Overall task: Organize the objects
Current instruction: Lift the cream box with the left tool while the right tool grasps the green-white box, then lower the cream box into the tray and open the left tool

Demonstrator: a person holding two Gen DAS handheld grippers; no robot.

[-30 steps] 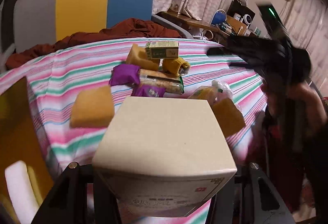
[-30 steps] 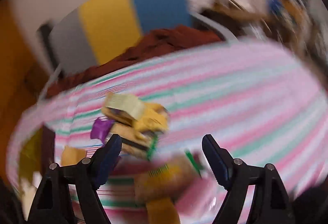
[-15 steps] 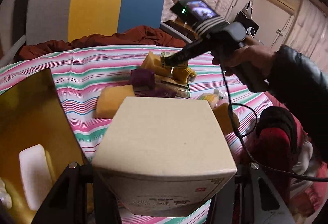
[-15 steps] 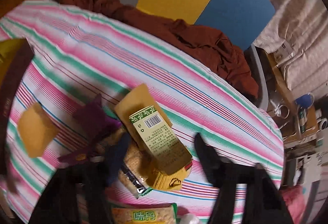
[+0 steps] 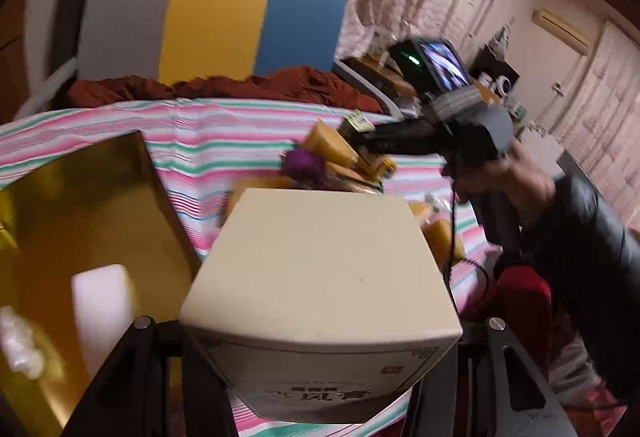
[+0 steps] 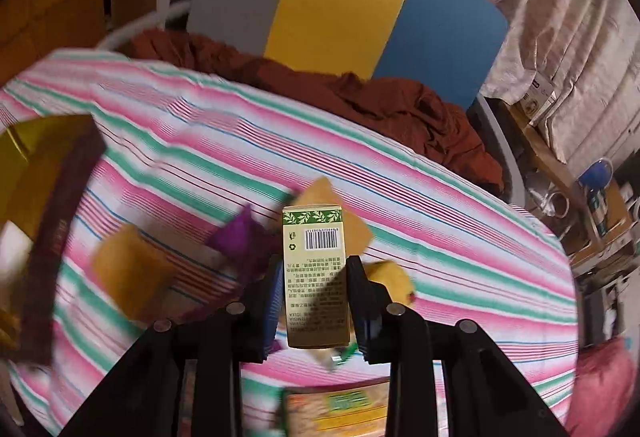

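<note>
A: Biggest thing first: your left gripper (image 5: 320, 325) is clamped on the cream carton (image 5: 320, 261), which fills the space between its fingers. No change there against half a second ago.

B: And the change?

A: Your right gripper (image 6: 316, 301). Half a second ago its fingers stood apart over the green-and-gold box (image 6: 314, 277); now they are pressed against both long sides of it, barcode end pointing away from you. From the left wrist view, the tongs tips reach into the pile and the box's end shows just beyond them.

B: So what does that mean for tidying?

A: I'd judge the pick is made but not finished. The box looks close to the pile; whether it is off it yet, I cannot tell through the blur. Both of your tools are now loaded, so each needs a place to set down.

B: Containers?

A: One, the gold-lined box (image 5: 80, 221), to the left of your left gripper and well left of the right one. Inside it you have a white block (image 5: 102, 301) and something pale and crinkled (image 5: 20, 345) nearer you, too blurred to name.

B: Smaller items?

A: Just left of the right tongs lie an orange packet (image 6: 128, 273) and a purple packet (image 6: 240, 241); a yellow pouch (image 6: 390, 279) sits just to their right, all on the striped cloth (image 6: 440, 237).
</note>
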